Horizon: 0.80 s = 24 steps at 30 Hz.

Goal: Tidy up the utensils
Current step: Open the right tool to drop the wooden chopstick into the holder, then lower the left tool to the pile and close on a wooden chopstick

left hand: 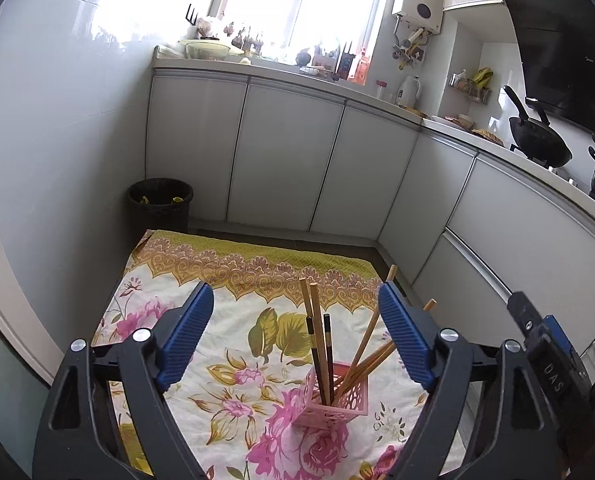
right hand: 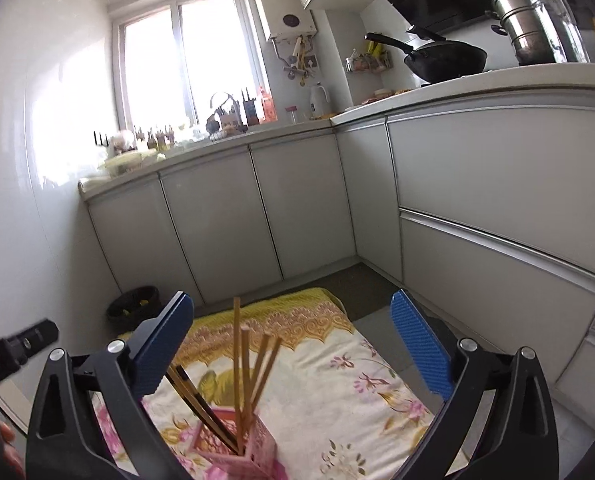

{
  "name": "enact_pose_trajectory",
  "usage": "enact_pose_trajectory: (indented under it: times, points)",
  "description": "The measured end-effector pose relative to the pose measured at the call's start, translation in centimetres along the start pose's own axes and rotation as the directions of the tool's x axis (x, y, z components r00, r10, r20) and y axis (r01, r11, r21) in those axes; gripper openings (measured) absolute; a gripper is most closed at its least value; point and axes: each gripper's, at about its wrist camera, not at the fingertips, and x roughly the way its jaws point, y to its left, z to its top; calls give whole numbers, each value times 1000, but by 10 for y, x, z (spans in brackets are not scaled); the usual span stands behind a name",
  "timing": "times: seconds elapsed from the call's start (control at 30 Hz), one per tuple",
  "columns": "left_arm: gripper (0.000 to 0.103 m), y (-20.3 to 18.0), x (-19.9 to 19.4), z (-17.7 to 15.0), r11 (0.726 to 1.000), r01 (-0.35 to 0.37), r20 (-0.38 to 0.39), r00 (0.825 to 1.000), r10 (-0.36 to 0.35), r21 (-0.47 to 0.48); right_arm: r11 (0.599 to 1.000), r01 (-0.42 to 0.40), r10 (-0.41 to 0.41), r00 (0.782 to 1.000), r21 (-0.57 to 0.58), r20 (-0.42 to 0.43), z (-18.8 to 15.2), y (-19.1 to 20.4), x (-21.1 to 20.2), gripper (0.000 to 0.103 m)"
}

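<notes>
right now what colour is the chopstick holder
Pink, with a lattice cut-out pattern; clearest in the left wrist view.

The left gripper [left hand: 293,336] has a black frame of two angled arms with triangular cut-outs, a round silver screw at each pivot, and blue ribbed pads [left hand: 185,336] on its fingers. The right gripper [right hand: 291,354] is built alike: black arms with cut-outs, silver screws, and blue pads [right hand: 419,350] with a fine woven texture. In the left wrist view its black side shows at 3 o'clock, with white letters and a blue part.
</notes>
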Motion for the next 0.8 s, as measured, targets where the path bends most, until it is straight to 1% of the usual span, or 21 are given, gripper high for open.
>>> enact_pose_trajectory:
  times: [0.07,0.13,0.23,0.33,0.43,0.5,0.6,0.67,0.8]
  points:
    - [85,-2,-4,-6,1000,4,-15,1000,-4,2,999,20,-22,999,-34,-50,-10,-3,-4,96]
    - [92,-3,-9,-13,1000,1,-23,1000,-1,4,998,26,-31,996,-59,-82,-21,-7,-10,96]
    - [93,-5,-12,-27,1000,0,-49,999,1,16,996,41,-50,993,-79,-107,-33,-14,-22,96]
    - [96,-8,-9,-41,1000,-1,-98,995,3,23,995,54,-67,986,-83,-155,-45,-22,-30,96]
    - [96,-11,-2,-60,999,2,-168,986,5,38,995,65,-79,975,-74,-207,-59,-34,-39,96]
    - [96,-17,7,-75,998,9,-234,972,7,67,996,71,-84,966,-61,-244,-72,-44,-46,96]
    - [96,-27,19,-100,992,25,-309,951,15,124,995,95,-102,946,-39,-308,-95,-65,-60,96]
    - [96,-38,28,-116,985,42,-355,935,20,166,992,122,-123,926,-25,-356,-112,-82,-66,96]
    - [96,-61,45,-142,967,84,-442,896,32,240,988,151,-127,881,15,-456,-140,-112,-75,96]
